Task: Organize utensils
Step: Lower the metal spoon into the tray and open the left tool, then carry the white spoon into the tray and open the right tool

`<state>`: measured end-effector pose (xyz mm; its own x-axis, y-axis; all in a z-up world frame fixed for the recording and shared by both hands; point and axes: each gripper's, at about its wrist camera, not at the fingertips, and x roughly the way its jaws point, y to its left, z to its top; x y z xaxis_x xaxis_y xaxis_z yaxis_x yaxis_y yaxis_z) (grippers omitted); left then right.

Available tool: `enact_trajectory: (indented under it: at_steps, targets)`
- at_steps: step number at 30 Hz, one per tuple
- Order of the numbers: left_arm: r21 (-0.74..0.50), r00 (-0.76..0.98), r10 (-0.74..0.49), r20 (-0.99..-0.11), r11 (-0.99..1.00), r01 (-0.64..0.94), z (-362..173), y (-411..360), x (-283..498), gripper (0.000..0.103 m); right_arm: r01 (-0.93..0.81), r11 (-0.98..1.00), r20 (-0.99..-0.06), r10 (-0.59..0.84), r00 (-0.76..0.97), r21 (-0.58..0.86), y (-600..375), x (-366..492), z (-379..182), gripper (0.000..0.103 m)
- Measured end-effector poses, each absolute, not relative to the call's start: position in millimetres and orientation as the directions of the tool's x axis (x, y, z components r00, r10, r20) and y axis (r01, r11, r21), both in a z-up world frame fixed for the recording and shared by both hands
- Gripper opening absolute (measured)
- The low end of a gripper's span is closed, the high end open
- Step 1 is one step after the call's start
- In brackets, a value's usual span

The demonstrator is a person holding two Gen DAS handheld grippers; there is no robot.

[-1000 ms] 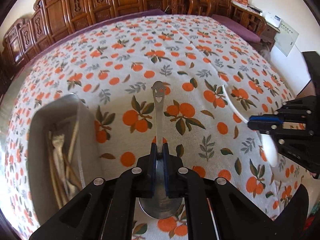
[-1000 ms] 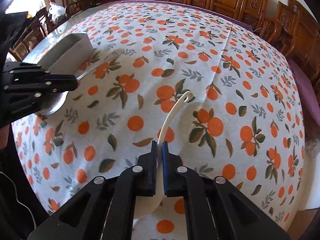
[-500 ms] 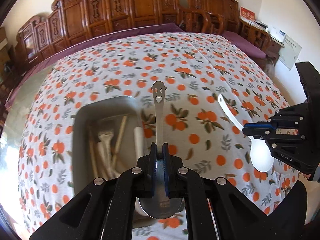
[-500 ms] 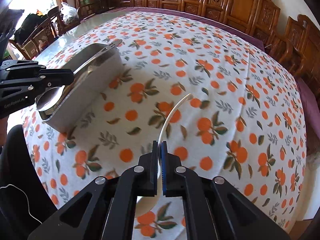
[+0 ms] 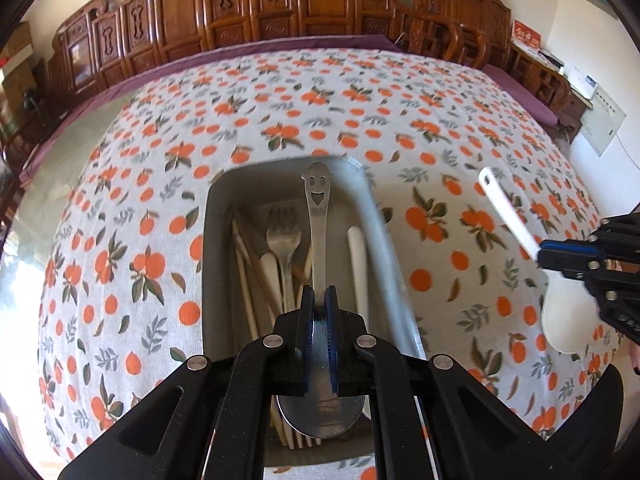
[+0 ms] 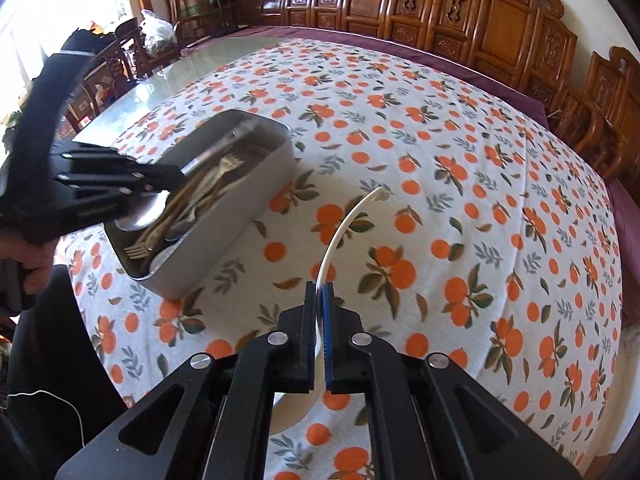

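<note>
Left gripper (image 5: 319,300), clamped on the smiley steel spoon (image 5: 318,216), had swung over the metal tray (image 5: 372,216) below it; right gripper (image 6: 319,294) pinched the white spoon (image 6: 344,220); drop-off seemed imminent.

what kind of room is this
Probably a home dining room: a big table under an orange-print tablecloth, carved wooden chairs lined along the wall, and a metal tray of cutlery.
</note>
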<state>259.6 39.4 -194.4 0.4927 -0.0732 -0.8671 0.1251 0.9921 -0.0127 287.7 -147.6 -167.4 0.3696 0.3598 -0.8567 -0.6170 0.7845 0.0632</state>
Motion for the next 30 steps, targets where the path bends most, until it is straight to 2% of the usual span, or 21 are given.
enact_trajectory:
  at_steps: [17,23,25,30]
  targets:
    - [-0.021,0.430,-0.072,-0.900,0.992,0.122,-224.5,40.9,270.6,0.005,-0.638,0.766,-0.850,0.386,0.359,0.079,-131.3,285.9,-163.6,0.004]
    - [-0.037,0.462,-0.080,-0.883,0.994,0.102,-208.3,50.3,265.3,0.015,-0.648,0.758,-0.850,0.388,0.356,0.075,-121.2,287.1,-160.8,0.004]
    - [-0.039,0.478,-0.083,-0.875,0.994,0.102,-200.5,54.1,263.1,0.023,-0.652,0.755,-0.847,0.392,0.359,0.073,-116.6,288.1,-157.4,0.004]
    - [-0.040,0.510,-0.084,-0.856,0.994,0.097,-181.4,68.6,256.9,0.023,-0.665,0.744,-0.839,0.405,0.365,0.070,-100.4,290.2,-145.8,0.004]
